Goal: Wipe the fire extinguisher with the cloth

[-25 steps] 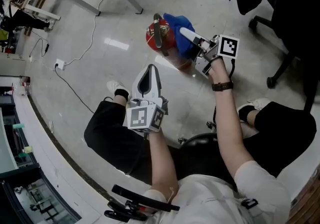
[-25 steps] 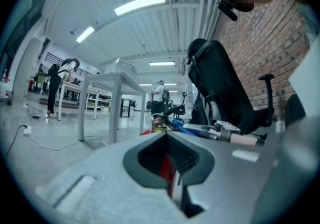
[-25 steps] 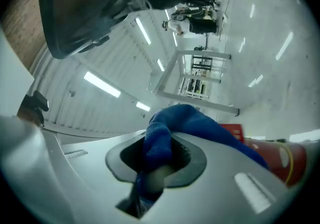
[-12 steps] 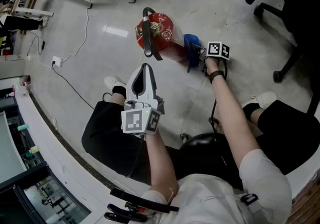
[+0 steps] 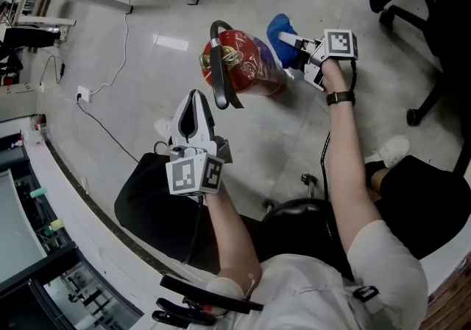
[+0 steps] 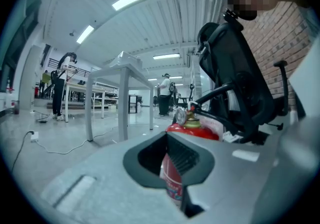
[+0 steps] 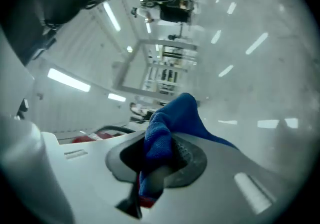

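The right gripper [image 5: 298, 47] clamps the blue cloth [image 5: 280, 26] just beside the red fire extinguisher [image 5: 254, 67], while the left gripper [image 5: 195, 102] hangs with jaws together, empty.

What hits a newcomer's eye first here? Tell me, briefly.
The red extinguisher stands on the grey floor, mid-picture in the head view. Next comes the bright blue cloth, clamped in the right gripper at the extinguisher's right side. The left gripper hangs shut and empty nearer the person, pointing toward the extinguisher.
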Available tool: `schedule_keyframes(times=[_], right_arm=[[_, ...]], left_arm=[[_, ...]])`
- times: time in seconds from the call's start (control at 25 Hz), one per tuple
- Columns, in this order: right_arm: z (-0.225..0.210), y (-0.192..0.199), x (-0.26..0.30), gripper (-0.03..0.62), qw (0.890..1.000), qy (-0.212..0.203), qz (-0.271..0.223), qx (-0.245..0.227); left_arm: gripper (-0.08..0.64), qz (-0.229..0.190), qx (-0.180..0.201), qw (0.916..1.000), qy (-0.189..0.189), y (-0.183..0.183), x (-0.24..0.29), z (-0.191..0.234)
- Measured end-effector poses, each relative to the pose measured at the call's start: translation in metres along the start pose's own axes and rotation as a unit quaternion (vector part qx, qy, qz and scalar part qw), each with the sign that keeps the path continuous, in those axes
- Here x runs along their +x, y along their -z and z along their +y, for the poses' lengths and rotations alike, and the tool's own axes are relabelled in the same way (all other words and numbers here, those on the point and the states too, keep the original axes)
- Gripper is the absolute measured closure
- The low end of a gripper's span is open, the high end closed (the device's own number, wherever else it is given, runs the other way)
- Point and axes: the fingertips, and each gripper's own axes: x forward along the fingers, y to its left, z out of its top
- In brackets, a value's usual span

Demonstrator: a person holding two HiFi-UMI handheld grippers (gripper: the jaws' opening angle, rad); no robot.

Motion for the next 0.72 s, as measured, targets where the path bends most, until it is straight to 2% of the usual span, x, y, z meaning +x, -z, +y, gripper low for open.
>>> schedule_keyframes(times=[0.08, 0.16, 0.2, 0.24, 0.32, 0.44, 0.48, 0.6, 0.72], right_arm=[[0.085, -0.027, 0.006, 0.525, 0.994, -0.098, 0.020, -0.043], [0.168, -0.028, 0.015, 0.525, 0.971, -0.204, 0.079, -0.098], [0.197, -0.019, 0.020, 0.525, 0.958, -0.237, 0.116, -0.115], [0.215, -0.009, 0.026, 0.525, 0.949, -0.246, 0.152, -0.128], [0.216, 0.007, 0.044, 0.525, 0.943, -0.211, 0.209, -0.147], [0.182, 0.014, 0.066, 0.525, 0.950, -0.153, 0.240, -0.130], [0.157, 0.016, 0.068, 0.525, 0.953, -0.124, 0.246, -0.126], [0.038, 0.029, 0.063, 0.525, 0.958, 0.037, 0.265, -0.102], [-0.081, 0.047, 0.055, 0.525, 0.962, 0.122, 0.240, -0.051]], left_arm=[[0.560, 0.001, -0.001, 1.0000, -0.002, -0.002, 0.005, 0.008], [0.560, -0.005, -0.005, 1.0000, 0.000, -0.002, 0.011, 0.015], [0.558, -0.008, -0.008, 0.9999, 0.001, -0.002, 0.014, 0.017], [0.559, -0.009, -0.012, 0.9999, 0.003, -0.002, 0.018, 0.019], [0.560, -0.011, -0.020, 0.9997, 0.005, -0.001, 0.026, 0.019], [0.560, -0.014, -0.031, 0.9994, 0.006, -0.001, 0.040, 0.023], [0.560, -0.015, -0.030, 0.9994, 0.007, -0.003, 0.044, 0.026], [0.560, -0.016, -0.018, 0.9996, 0.014, -0.012, 0.055, 0.035], [0.560, -0.019, -0.009, 0.9991, 0.036, -0.020, 0.067, 0.039]])
